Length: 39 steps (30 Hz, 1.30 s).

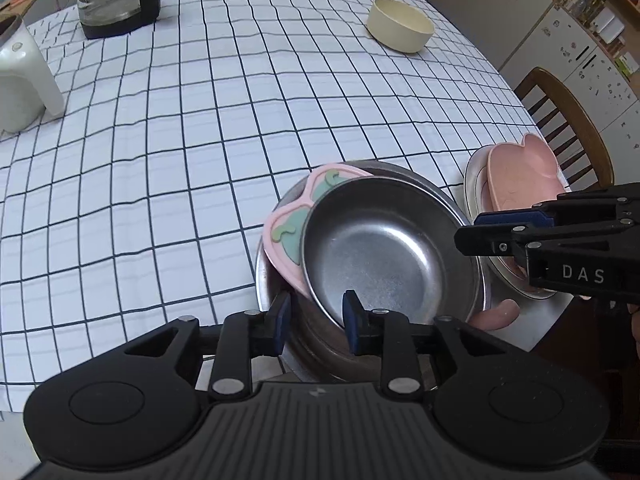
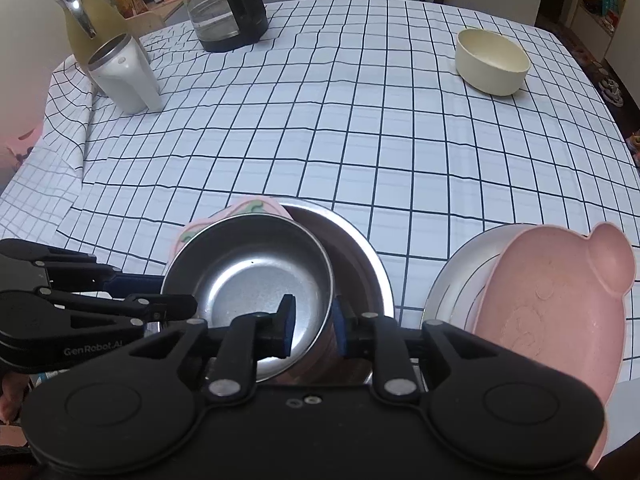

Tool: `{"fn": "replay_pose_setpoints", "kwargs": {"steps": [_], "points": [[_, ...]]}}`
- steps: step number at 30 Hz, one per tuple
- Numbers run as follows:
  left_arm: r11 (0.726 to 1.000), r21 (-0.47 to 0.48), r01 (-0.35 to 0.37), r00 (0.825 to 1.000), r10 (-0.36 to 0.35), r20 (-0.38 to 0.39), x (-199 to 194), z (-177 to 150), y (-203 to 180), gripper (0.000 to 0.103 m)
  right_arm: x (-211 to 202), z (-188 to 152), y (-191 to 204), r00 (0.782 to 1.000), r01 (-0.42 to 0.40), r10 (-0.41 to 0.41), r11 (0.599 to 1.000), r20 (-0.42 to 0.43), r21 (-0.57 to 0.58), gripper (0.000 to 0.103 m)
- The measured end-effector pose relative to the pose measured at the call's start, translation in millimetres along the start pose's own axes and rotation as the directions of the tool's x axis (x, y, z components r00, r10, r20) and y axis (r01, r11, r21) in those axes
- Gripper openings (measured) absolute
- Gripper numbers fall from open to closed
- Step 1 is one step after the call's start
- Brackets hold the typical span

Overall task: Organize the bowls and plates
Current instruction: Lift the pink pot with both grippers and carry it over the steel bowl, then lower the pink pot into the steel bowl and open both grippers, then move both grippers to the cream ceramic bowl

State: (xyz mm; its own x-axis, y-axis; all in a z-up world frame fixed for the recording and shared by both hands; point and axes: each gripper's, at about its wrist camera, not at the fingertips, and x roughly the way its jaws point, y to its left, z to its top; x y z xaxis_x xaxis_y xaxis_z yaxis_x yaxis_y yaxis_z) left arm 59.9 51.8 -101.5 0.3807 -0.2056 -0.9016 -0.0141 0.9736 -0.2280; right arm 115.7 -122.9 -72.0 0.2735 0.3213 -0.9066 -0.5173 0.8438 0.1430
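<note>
On the checked table [image 2: 320, 140], both claws straddle the rim of a small steel bowl [image 2: 256, 276] tilted inside a larger steel bowl [image 2: 360, 248]: the right claw [image 2: 312, 330] looks clamped on it, the left claw [image 1: 316, 320] parted. A pink plate [image 1: 288, 232] is wedged beneath. Lifting well likely means raising slowly and level, so the plate does not drag along.

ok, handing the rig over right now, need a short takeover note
Left gripper: straddles the near rim of the small steel bowl; grip unclear.
Right gripper: straddles the same bowl's right rim; grip unclear.
Small steel bowl sits tilted inside the large steel bowl, with the pink heart plate wedged at its left.
Done: pink bowl lies on the steel plate.
Left: seat the tilted bowl flat, probably; the cream bowl stands alone at the far side.
</note>
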Motion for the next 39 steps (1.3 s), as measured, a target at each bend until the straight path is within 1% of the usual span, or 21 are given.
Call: {"fn": "replay_pose_setpoints", "kwargs": {"steps": [2,7,9,10,11,12,13,15,18,20,22,23,25,27,29,32,33,35,36,37,39], "points": [[1.0,0.001,0.001,1.0,-0.001,0.012,-5.9,0.2,2.1,0.028,-4.0,0.3,0.7,1.0,0.002,-0.002,1.0,0.01,-0.007,0.026],[1.0,0.006,-0.002,0.998,0.002,0.06,-21.0,5.1,4.3,0.029,-11.4,2.9,1.2,1.0,-0.005,0.005,1.0,0.025,-0.012,0.03],[1.0,0.008,0.002,0.996,-0.003,0.088,-26.5,9.1,3.3,0.039,-15.2,4.4,0.2,0.999,-0.01,0.01,1.0,0.032,-0.013,0.031],[1.0,0.005,0.004,0.994,-0.005,0.107,-29.7,10.9,2.9,0.057,-17.1,5.3,-0.2,0.999,-0.011,0.012,1.0,0.036,-0.014,0.032],[1.0,0.001,0.005,0.991,-0.005,0.132,-33.5,12.9,2.4,0.073,-19.2,6.2,-0.6,0.999,-0.011,0.012,1.0,0.041,-0.015,0.032],[1.0,-0.004,0.007,0.987,-0.006,0.163,-37.9,15.1,2.1,0.074,-21.6,7.5,-1.4,0.999,-0.011,0.011,1.0,0.048,-0.016,0.033],[1.0,-0.003,0.011,0.983,-0.01,0.185,-41.5,18.3,0.9,0.074,-23.7,9.0,-2.2,0.998,-0.009,0.01,1.0,0.054,-0.017,0.034],[1.0,0.0,0.017,0.979,-0.017,0.202,-44.5,26.5,-2.7,0.074,-28.9,12.6,-4.3,0.998,-0.009,0.01,1.0,0.068,-0.022,0.036],[1.0,0.004,0.021,0.972,-0.021,0.232,-48.5,39.0,-7.8,0.074,-37.0,20.0,-9.6,0.996,-0.007,0.009,1.0,0.094,-0.023,0.043],[1.0,0.011,0.02,0.968,-0.022,0.25,-50.4,48.1,-11.8,0.075,-43.0,25.4,-14.1,0.993,-0.002,0.004,1.0,0.118,-0.02,0.051],[1.0,0.017,0.011,0.962,-0.015,0.273,-51.7,57.7,-16.0,0.075,-48.5,30.8,-19.6,0.99,-0.006,0.008,1.0,0.143,-0.013,0.056],[1.0,0.02,0.008,0.959,-0.013,0.285,-52.3,62.8,-18.2,0.075,-50.8,33.8,-22.9,0.988,-0.007,0.008,1.0,0.152,-0.01,0.063],[0.999,0.034,0.001,0.951,-0.012,0.309,-53.6,73.4,-24.0,0.075,-55.3,38.9,-29.9,0.984,0.001,-0.001,1.0,0.176,-0.005,0.071],[0.999,0.049,-0.01,0.943,-0.007,0.334,-53.6,84.5,-30.3,0.077,-59.1,44.8,-36.8,0.981,0.004,-0.003,1.0,0.196,-0.006,0.072],[0.998,0.057,-0.02,0.932,-0.002,0.363,-53.4,95.1,-36.8,0.079,-62.2,50.7,-44.7,0.977,0.005,-0.005,1.0,0.213,0.001,0.078],[0.997,0.071,-0.018,0.921,-0.011,0.389,-50.8,114.0,-45.9,0.079,-67.4,60.5,-57.3,0.969,0.021,-0.021,1.0,0.247,0.002,0.084],[0.997,0.073,-0.016,0.92,-0.014,0.392,-49.0,120.9,-48.8,0.08,-68.7,64.4,-62.5,0.966,0.025,-0.025,1.0,0.256,0.004,0.086],[0.997,0.079,-0.011,0.917,-0.022,0.398,-43.3,134.8,-55.2,0.08,-70.9,72.5,-72.5,0.961,0.039,-0.04,0.999,0.274,0.01,0.096],[0.997,0.081,-0.009,0.917,-0.024,0.399,-40.0,141.7,-58.0,0.08,-71.7,76.8,-77.8,0.957,0.048,-0.049,0.999,0.285,0.012,0.099],[0.997,0.081,-0.01,0.917,-0.023,0.398,-35.9,149.2,-60.7,0.08,-72.6,80.5,-82.0,0.954,0.059,-0.06,0.998,0.295,0.013,0.101],[0.997,0.078,-0.009,0.92,-0.022,0.391,-27.3,164.0,-66.1,0.08,-72.5,90.3,-92.7,0.948,0.075,-0.076,0.997,0.309,0.015,0.101]]}}
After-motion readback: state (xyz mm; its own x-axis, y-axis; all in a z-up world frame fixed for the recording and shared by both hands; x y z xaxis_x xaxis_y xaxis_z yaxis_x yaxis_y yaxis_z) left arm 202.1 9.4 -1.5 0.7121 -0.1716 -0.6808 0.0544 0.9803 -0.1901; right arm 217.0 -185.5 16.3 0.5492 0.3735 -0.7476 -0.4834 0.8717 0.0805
